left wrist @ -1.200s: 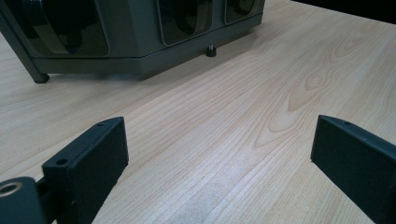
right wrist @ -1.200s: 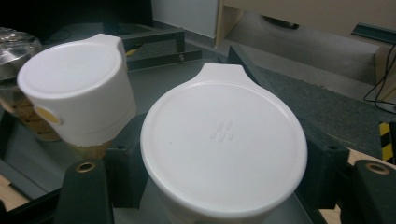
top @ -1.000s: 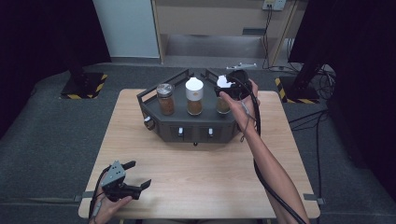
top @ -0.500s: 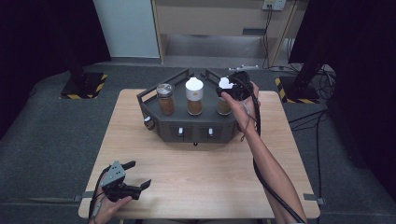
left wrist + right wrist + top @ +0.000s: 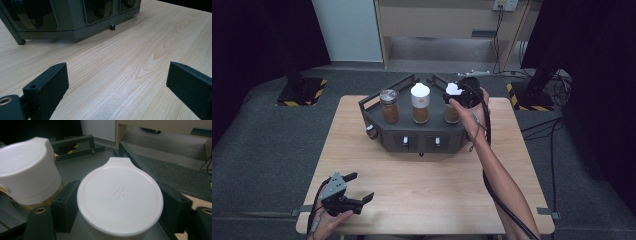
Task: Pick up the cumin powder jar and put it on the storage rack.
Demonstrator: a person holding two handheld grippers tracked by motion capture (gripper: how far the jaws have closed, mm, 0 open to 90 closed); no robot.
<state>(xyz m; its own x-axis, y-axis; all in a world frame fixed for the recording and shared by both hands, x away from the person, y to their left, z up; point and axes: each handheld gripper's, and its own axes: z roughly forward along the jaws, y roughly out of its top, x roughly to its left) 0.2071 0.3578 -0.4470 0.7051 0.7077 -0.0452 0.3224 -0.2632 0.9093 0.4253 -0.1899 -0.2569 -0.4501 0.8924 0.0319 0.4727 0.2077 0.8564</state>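
We take the dark rack (image 5: 412,137) as landmark. The right gripper (image 5: 464,95) is at the rack's right end, on the rightmost jar (image 5: 452,113). In the right gripper view its jaws sit against both sides of that jar's white cap (image 5: 120,200), narrowed to the cap's width and gripping it. The middle jar's white cap (image 5: 28,170) is just beside it, to the left in that view.

The left gripper (image 5: 347,192) is well in front of the rack, near the table's (image 5: 432,190) front left corner. Its jaws are spread wide with bare wood between them; we see them holding and touching nothing. The rack's lower front (image 5: 75,22) shows beyond them.

On the rack: a metal-lidded jar (image 5: 389,106) at left, a white-capped jar (image 5: 420,103) in the middle, and the gripped jar at right.

Against the earlier high views: the right gripper was already at that cap, and the jars and left gripper lie as before; we see no clear shift.

Hard to tell: the gripped jar's body is hidden under its cap in the right gripper view. In the high view the hand (image 5: 472,112) covers part of the right gripper. We cannot tell whether the jar is lifted off the rack.
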